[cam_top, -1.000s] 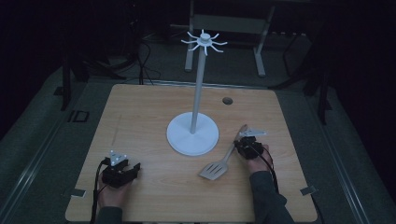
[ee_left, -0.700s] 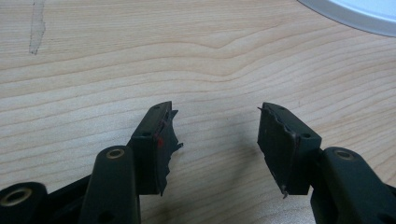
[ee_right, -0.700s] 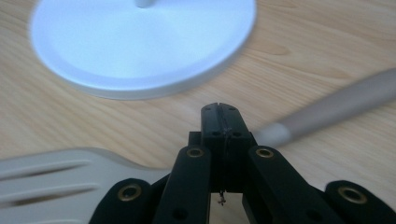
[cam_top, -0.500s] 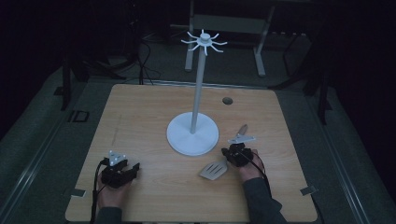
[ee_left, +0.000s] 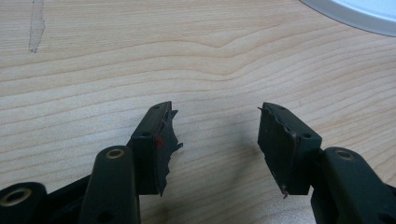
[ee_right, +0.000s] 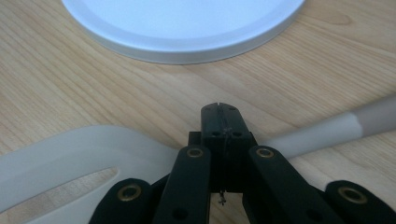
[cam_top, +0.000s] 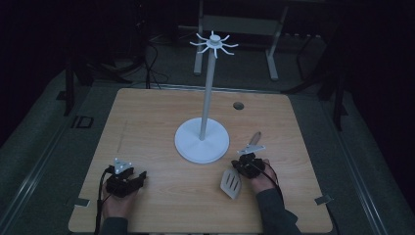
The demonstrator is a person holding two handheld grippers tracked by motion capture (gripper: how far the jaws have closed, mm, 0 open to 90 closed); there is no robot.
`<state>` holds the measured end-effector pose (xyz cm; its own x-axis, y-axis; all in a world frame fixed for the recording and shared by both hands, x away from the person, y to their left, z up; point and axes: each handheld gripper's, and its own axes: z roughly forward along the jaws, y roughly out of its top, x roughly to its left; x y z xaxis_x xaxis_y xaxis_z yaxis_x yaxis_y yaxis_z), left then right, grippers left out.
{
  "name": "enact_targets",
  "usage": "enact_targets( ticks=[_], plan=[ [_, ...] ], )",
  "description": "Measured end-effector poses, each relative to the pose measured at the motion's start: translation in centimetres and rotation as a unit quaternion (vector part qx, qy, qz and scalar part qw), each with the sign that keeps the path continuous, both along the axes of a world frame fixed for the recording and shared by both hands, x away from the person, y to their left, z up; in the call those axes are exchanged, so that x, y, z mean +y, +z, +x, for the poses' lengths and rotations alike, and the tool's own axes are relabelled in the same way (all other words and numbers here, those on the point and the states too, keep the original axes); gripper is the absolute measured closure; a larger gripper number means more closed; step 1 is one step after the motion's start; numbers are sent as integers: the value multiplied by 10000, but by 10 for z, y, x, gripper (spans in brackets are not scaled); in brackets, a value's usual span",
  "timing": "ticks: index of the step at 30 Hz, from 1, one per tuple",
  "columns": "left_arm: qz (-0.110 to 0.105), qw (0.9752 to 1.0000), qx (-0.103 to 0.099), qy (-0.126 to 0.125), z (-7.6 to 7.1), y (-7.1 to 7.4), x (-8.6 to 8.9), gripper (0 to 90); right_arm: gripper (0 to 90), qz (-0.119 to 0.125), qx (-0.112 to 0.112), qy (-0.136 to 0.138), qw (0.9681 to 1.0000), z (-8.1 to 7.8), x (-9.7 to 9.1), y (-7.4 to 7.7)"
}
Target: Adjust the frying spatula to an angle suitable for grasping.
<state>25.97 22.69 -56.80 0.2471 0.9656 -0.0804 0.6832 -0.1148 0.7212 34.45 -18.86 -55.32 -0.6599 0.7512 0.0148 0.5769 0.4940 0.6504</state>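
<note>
High view first, from left to right: the left gripper (cam_top: 126, 178) rests low on the worktop (cam_top: 156, 117) near the front left corner, well apart from everything else. Its own view shows the fingers (ee_left: 156, 140) spread wide with only bare wood between them, so it holds nothing.

In the middle stands the white hanging stand (cam_top: 202, 142), with a round base, a tall pole and small hooks at the top. No hook carries anything.

At the right, the spatula (cam_top: 231, 182) lies flat on the worktop just in front of the base, with the slotted blade toward the person and the handle (cam_top: 255, 138) pointing away. The right gripper (cam_top: 248, 164) sits over its neck. In the right gripper view the fingers (ee_right: 219, 122) are pressed together, and the blade (ee_right: 84, 154) and the handle (ee_right: 336, 128) come out on either side below them; I judge that they pinch the neck, although the contact itself is hidden.

So the grasp seems done. Lifting the spatula and hanging it on a hook is still left.
</note>
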Motion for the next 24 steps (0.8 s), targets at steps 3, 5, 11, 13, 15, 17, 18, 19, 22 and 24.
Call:
enact_targets(
  ticks=[3, 5, 11, 13, 15, 17, 18, 19, 22, 24],
  plan=[
    [-1, 10000, -1, -2, 0, 0, 0, 456, 900, 34, 92, 112, 9999, -1, 4, -3],
    [-6, 10000, 1, -2, 0, 0, 0, 456, 900, 89, 116, 232, 9996, -3, 7, -3],
    [-26, 10000, 0, 8, 0, 0, 0, 456, 900, -131, 198, 354, 9991, -7, 6, 0],
    [-28, 10000, -4, 11, 0, 0, 1, 456, 900, -194, 201, 428, 9987, -11, 1, 1],
    [-25, 10000, -1, 9, 0, 0, 0, 456, 900, -273, 231, 489, 9982, -14, -5, 3],
    [-18, 10000, -3, 3, 0, 0, 0, 455, 900, -321, 272, 550, 9976, -17, -11, 3],
    [-12, 10000, -7, 3, 0, 0, 0, 455, 900, -338, 284, 552, 9975, -19, -14, 3],
    [-12, 10000, -8, 4, 0, 0, 0, 455, 900, -350, 288, 535, 9975, -20, -17, 4],
    [-12, 10000, -9, 6, 0, 0, 0, 455, 900, -447, 268, 447, 9976, -22, -25, 5],
    [-12, 10000, -11, 7, 0, 0, 0, 455, 900, -446, 291, 409, 9977, -23, -30, 5]
  ],
)
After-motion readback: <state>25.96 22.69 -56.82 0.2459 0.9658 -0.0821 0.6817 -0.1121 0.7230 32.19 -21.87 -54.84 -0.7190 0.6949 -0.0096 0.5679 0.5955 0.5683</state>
